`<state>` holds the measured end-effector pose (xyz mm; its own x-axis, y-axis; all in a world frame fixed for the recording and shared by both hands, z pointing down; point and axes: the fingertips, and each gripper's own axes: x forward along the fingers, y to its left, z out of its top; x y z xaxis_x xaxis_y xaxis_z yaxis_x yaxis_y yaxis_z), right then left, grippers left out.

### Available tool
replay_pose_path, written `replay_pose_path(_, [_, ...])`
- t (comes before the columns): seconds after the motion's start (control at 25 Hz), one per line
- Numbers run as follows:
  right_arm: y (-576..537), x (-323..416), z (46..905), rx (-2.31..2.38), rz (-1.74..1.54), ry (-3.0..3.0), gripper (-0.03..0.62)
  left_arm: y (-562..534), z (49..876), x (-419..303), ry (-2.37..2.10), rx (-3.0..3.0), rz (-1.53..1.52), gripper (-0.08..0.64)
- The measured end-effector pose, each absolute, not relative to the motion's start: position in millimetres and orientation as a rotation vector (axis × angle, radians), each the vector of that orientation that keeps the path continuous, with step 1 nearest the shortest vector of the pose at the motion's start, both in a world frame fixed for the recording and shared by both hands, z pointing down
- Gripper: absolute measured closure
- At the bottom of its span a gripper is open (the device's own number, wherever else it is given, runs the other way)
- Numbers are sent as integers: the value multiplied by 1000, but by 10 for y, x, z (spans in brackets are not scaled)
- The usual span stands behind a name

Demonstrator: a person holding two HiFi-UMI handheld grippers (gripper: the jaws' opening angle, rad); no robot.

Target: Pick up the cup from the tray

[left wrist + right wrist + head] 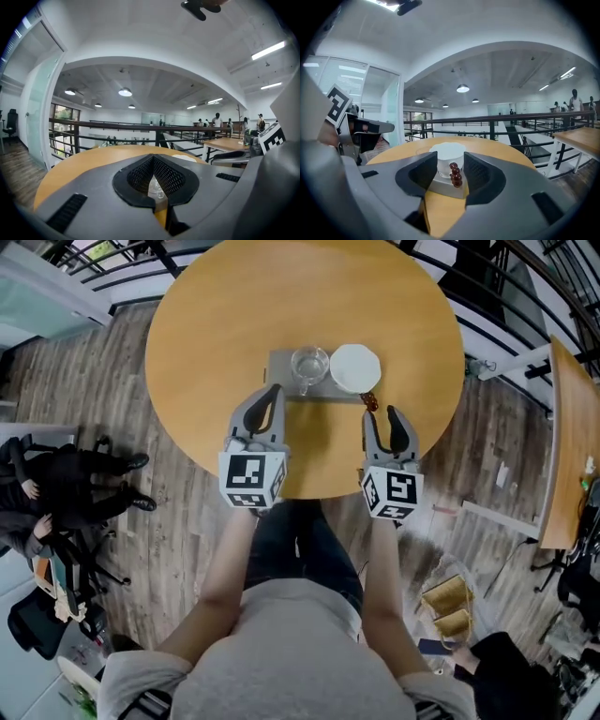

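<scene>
Left tongs (272, 392) and right tongs (381, 414): matt grey moulded shells with curved arms tapering toward the tips. Inner pads (138, 174) are black with a fine mesh texture. Black slotted recesses (65, 213) are set into the shell on either side (noted in both gripper views). Each unit carries a white cube (251, 480) printed with black square markers. The person wears a grey short-sleeved T-shirt (281, 662) and dark blue jeans (305, 540).

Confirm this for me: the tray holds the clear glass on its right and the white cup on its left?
Not right. The head view shows the clear glass on the left of the tray and the white cup on its right.
</scene>
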<state>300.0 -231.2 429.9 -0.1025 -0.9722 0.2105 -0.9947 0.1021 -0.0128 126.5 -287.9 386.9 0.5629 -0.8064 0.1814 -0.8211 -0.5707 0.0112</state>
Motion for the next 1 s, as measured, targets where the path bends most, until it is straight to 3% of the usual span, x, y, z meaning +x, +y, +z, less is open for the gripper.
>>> replay_pose_path(0.8, [-2749,2854,4873,1648,223,-2266,434,-3293,4148,1191,-1369,2678,345,554])
replay_pose_path(1.0, [-2792,2844,4901,1623,215,-2287,463,-3296,4157,1186,-1366,2680,349,554])
